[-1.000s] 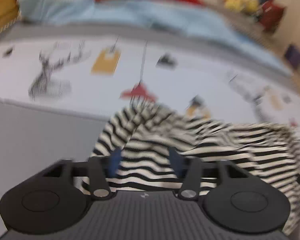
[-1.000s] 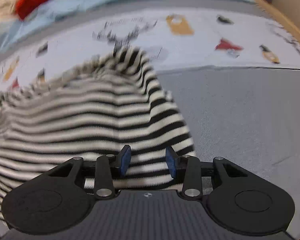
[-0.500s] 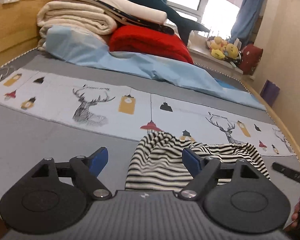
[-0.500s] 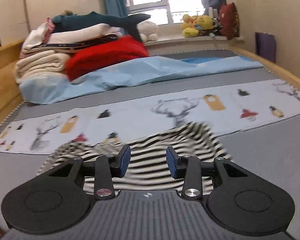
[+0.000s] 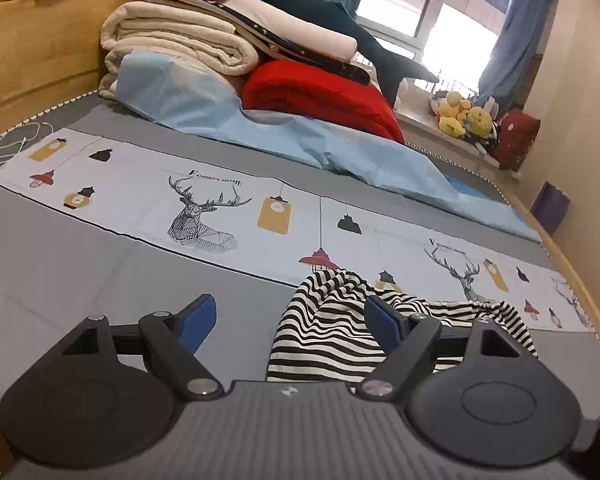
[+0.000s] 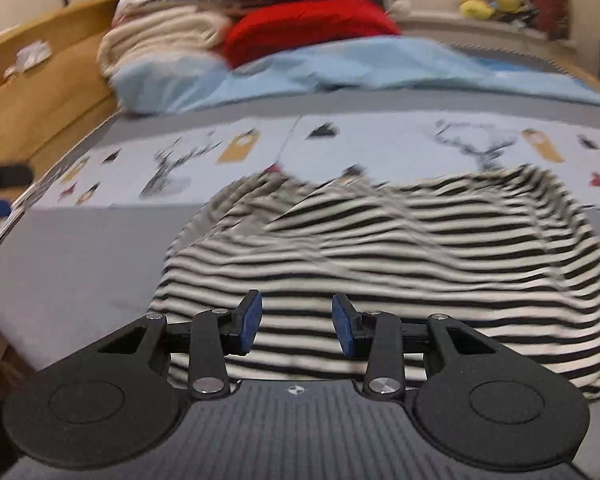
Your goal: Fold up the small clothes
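A small black-and-white striped garment (image 5: pixel 332 332) lies crumpled on the grey bed cover, in front of my left gripper and to its right. My left gripper (image 5: pixel 290 318) is open wide and empty, with its right blue pad (image 5: pixel 384 322) over the garment's edge. In the right wrist view the same striped garment (image 6: pixel 400 248) spreads wide across the bed. My right gripper (image 6: pixel 296 322) is open, narrower than the left, and hovers above the garment's near edge with nothing between the pads.
A printed strip with deer and lamps (image 5: pixel 204 212) crosses the bed. Behind it lie a light blue sheet (image 5: pixel 340 148), a red blanket (image 5: pixel 320 96) and stacked folded bedding (image 5: pixel 188 40). A wooden bed frame (image 5: pixel 32 44) runs along the left, with plush toys (image 5: pixel 462 114) on the sill.
Both grippers have let go of the striped garment and pulled back. The left gripper opened wide. The garment dropped onto the bed. The right wrist view has swung left and is blurred.
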Action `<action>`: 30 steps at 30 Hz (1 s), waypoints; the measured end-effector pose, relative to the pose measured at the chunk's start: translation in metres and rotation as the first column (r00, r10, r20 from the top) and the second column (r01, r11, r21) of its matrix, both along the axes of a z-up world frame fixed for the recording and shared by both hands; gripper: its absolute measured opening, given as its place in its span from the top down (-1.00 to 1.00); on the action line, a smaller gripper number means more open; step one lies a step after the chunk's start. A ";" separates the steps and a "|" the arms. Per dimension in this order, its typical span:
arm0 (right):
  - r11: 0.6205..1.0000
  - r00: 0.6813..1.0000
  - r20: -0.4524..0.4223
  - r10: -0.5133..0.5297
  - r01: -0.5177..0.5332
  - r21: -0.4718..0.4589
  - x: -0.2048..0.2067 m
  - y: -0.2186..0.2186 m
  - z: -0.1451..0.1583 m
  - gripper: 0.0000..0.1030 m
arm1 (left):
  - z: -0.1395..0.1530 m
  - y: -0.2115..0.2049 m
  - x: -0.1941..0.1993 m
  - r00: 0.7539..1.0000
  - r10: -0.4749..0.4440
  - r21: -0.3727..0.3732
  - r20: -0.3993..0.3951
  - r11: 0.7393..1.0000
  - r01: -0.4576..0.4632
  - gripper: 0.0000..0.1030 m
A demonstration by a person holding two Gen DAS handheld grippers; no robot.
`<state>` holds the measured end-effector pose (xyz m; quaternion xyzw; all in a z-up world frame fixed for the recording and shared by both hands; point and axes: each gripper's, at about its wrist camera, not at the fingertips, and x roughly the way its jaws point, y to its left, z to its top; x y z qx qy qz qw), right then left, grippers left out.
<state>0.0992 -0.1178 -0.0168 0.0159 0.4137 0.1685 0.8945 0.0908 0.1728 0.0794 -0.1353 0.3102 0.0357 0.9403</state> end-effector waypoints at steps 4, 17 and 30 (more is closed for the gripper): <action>0.988 0.988 0.005 0.152 -0.152 -0.008 -0.007 0.036 -0.009 0.57 | -0.001 0.005 0.002 1.000 -0.003 0.002 -0.010 1.000 0.003 -0.67; 0.845 0.852 -0.002 0.523 -0.518 -0.135 -0.029 0.131 -0.053 0.24 | -0.007 0.022 0.008 0.999 0.013 -0.033 -0.048 0.999 -0.015 -0.68; 0.790 0.820 -0.068 0.569 -0.567 -0.235 -0.020 0.163 -0.095 0.38 | -0.016 0.051 0.015 0.992 0.069 -0.132 -0.102 0.988 -0.083 -0.68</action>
